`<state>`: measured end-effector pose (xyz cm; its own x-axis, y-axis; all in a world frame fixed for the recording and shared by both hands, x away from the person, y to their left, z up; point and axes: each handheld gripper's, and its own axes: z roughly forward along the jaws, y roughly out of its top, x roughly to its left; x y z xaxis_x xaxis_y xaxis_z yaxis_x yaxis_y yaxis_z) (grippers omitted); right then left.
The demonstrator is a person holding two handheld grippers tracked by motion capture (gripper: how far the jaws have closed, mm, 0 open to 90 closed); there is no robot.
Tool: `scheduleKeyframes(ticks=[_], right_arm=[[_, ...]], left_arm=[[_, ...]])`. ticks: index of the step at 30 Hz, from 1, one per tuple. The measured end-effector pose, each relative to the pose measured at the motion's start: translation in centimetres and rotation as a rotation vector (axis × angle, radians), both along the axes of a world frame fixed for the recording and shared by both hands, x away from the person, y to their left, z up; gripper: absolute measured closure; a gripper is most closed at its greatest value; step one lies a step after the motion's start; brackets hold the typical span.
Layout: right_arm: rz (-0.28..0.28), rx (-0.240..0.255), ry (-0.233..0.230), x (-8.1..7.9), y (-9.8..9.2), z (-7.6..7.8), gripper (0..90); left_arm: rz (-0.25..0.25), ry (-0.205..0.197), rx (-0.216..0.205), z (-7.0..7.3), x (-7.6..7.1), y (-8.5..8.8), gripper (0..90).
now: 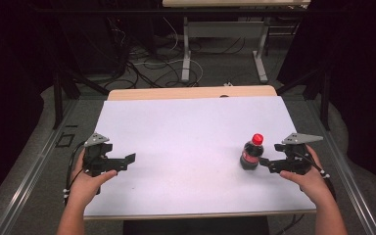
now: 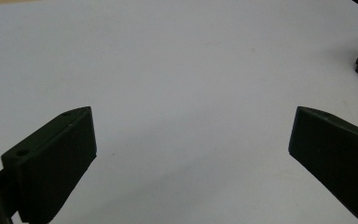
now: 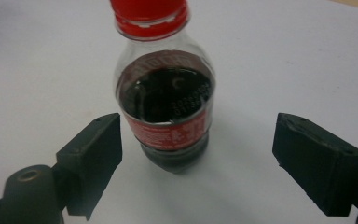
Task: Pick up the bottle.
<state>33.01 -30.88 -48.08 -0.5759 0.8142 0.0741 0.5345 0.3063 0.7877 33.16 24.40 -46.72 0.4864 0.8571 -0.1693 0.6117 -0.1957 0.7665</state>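
White table [image 1: 176, 142]: bottle [image 3: 164, 98] (upright) between jaws.

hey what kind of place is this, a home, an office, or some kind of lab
Most likely a lab or recording setup. A white-topped table stands between dark curtains, loose cables trail across the floor behind it, and a person works a hand-held gripper in each hand beside a cola bottle.

In your right gripper view, the red screw cap [image 3: 149, 14] of the small clear plastic cola bottle [image 3: 165, 105] is cut off by the top edge, and its red label's [image 3: 170, 133] white print is too blurred to read.
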Motion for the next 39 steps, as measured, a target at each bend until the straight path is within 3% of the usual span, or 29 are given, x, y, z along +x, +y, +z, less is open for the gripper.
scheduleKeyframes(ticks=[6,9,14,19,26,35,39], right_arm=[[0.014,0.002,-0.008,0.4,1.1,-0.9,16.1],[0.007,0.006,0.0,0.7,1.6,-1.4,16.3],[0.011,-0.004,-0.006,1.1,2.1,-2.1,16.7],[-0.004,0.032,0.01,1.4,2.5,-2.4,17.5],[-0.009,0.035,0.024,1.7,3.0,-3.1,20.9],[-0.02,0.005,-0.009,1.9,3.1,-3.4,26.8],[-0.038,-0.005,-0.029,1.6,3.4,-3.3,28.2]], left_arm=[[-0.013,0.006,0.005,-0.1,0.0,-0.2,1.9],[-0.007,-0.015,0.011,-0.3,0.1,-0.4,2.1],[-0.026,0.007,0.03,-0.2,0.0,-0.3,2.7],[-0.023,0.0,0.027,-0.3,0.0,-0.5,3.3],[-0.019,-0.003,0.041,-0.6,0.1,-0.6,4.4],[-0.019,-0.004,0.047,-0.6,0.1,-0.7,5.3],[-0.03,0.019,0.051,-0.5,0.1,-0.7,5.7]])
